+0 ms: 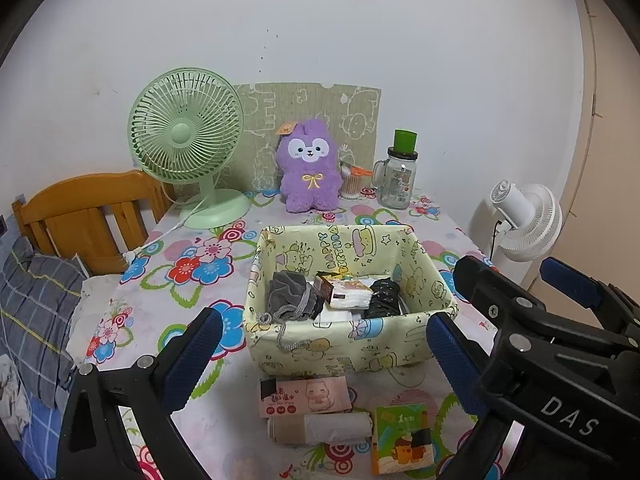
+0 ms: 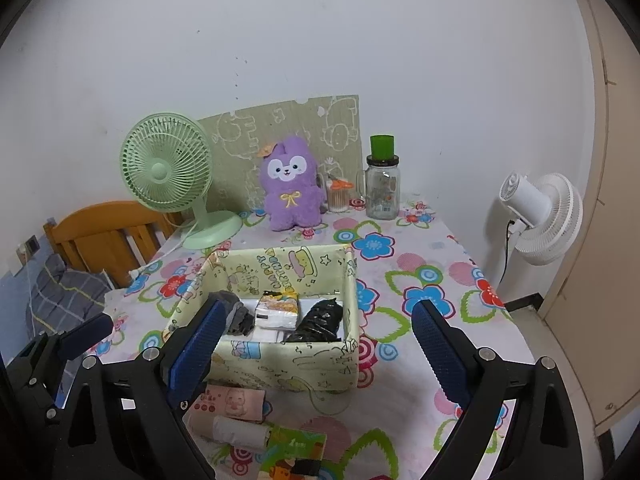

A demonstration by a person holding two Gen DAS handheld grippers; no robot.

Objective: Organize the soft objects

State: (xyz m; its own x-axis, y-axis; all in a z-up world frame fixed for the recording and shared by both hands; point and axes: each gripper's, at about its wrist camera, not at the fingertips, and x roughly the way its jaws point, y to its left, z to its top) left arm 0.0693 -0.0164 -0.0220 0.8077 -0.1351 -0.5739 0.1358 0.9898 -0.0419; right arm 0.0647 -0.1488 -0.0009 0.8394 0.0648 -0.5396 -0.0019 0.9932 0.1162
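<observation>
- Left wrist view — left gripper (image 1: 324, 344) spread wide, empty; fabric basket (image 1: 344, 348) already holds grey pouch (image 1: 288, 294), tissue pack, black bag; pink pack (image 1: 304, 396), grey roll (image 1: 320, 428), green pack wait at 6 o'clock
- Right wrist view — right gripper (image 2: 316, 350) likewise released, basket at 12 o'clock; roughly half done, I judge

Floral-clothed table (image 1: 192, 280) with fabric box (image 1: 344, 344), green fan (image 1: 188, 148), purple plush (image 1: 308, 172), jar (image 1: 396, 180).

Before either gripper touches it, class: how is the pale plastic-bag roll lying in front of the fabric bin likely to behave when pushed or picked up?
The pale plastic-bag roll lies on its side on the floral tablecloth, so a sideways nudge would probably make it roll. It looks like thin wound film, so likely light and squashy under the jaws. Its smooth surface may be slippery, and a loose edge could unwind.
</observation>
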